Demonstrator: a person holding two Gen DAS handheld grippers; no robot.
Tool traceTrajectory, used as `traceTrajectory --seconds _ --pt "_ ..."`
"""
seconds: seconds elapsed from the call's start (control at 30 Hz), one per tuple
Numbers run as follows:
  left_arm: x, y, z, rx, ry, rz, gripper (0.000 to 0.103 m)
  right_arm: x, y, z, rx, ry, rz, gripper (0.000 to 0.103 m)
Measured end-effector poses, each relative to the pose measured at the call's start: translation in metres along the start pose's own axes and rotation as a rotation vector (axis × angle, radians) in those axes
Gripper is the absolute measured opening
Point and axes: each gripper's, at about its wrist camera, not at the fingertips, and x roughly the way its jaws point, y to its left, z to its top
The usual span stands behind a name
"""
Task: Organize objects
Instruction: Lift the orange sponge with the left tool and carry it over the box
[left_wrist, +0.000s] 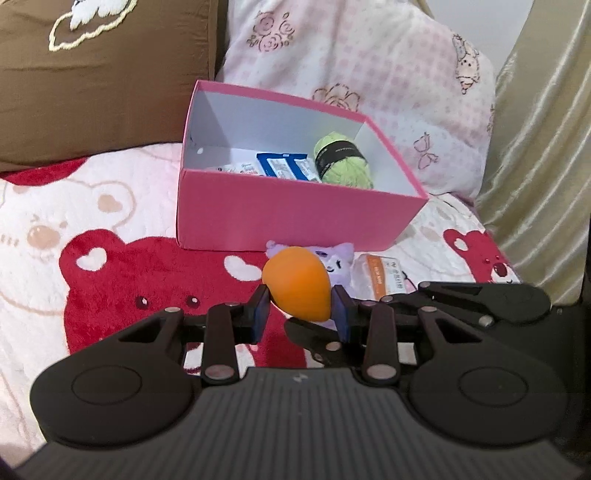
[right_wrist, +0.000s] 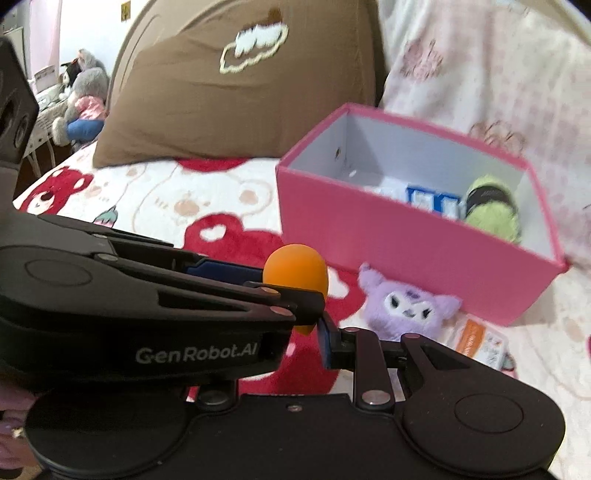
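Left gripper (left_wrist: 300, 308) jaws clamp orange egg (left_wrist: 297, 282), right gripper (right_wrist: 314, 341) jaws closed, pink box (left_wrist: 288, 218) rim near.

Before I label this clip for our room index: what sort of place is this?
Most likely a bedroom, on a bed: a plush bear-print blanket underneath, a brown pillow and a pink floral pillow propped behind, and stuffed toys beside the bed.
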Motion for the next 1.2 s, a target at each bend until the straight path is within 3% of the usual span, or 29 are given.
traceTrajectory --seconds 0.17,0.47,0.7,1.07,1.2 --pt "-0.017 -0.016 0.004 0.084 -0.005 0.067 0.034 -0.011 0.015 -0.003 0.039 -0.054 -0.030 0.028" --pt "-0.045 -0.019 0.011 0.084 -0.002 0.018 0.034 -0.039 0.022 -0.001 0.078 -0.081 -0.014 0.028" --pt "-0.059 -0.023 0.034 0.061 -0.010 -0.023 0.034 -0.058 0.023 0.018 0.002 -0.083 -0.040 0.028" --pt "-0.051 -0.022 0.082 -0.008 0.021 -0.064 0.034 -0.067 0.004 0.059 -0.082 -0.093 -0.062 0.029" --pt "-0.042 -0.019 0.101 -0.015 0.014 -0.067 0.034 -0.063 -0.011 0.070 -0.060 -0.120 -0.027 0.030"
